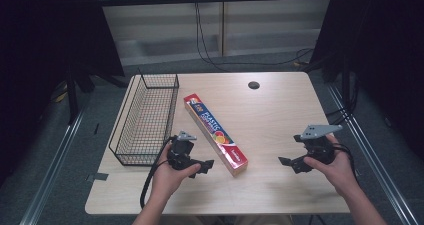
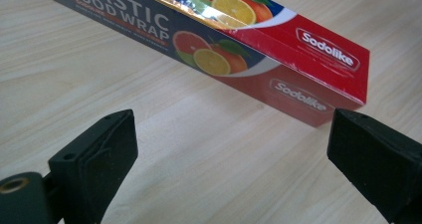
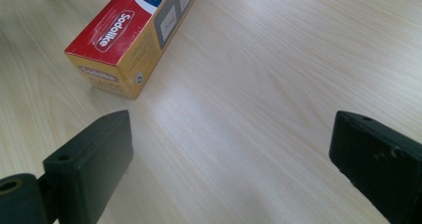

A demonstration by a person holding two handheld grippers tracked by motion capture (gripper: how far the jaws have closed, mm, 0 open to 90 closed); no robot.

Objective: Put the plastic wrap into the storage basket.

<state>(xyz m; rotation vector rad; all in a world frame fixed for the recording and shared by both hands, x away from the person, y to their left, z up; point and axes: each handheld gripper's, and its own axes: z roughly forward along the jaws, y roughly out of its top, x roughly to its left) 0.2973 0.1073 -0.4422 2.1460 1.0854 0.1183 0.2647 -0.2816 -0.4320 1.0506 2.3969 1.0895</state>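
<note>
- The fingers (image 2: 99, 159) of the left gripper (image 1: 202, 166) stand spread wide, with nothing but bare wood between them; neither pad touches anything.
- The fingers (image 3: 94, 159) of the right gripper (image 1: 290, 164) are spread just as wide, again with only bare wood between them.
- The box of plastic food wrap (image 1: 215, 133) lies flat on the worktop (image 1: 280, 110), roughly in the middle, set on a slant: its far end points toward the basket's far corner, and its near red end lies between the two grippers, closer to the left one.
- In the left gripper view the box's long side with the fruit print and its red end cross the upper part of the picture, a little way beyond the fingertips and apart from them.
- In the right gripper view the box's red and yellow end sits at the upper left, well clear of the fingers.
- In the high view the left hand (image 1: 170, 177) holds its gripper just beside the near end of the box, its fingers pointing toward it; the right hand (image 1: 335, 167) holds its gripper farther off on the other side, fingers turned toward the box as well.
- A black wire basket (image 1: 145, 117) stands on the left part of the worktop, beside the box and not touching it.
- A small dark round hole (image 1: 253, 85) sits in the worktop near its far edge.
</note>
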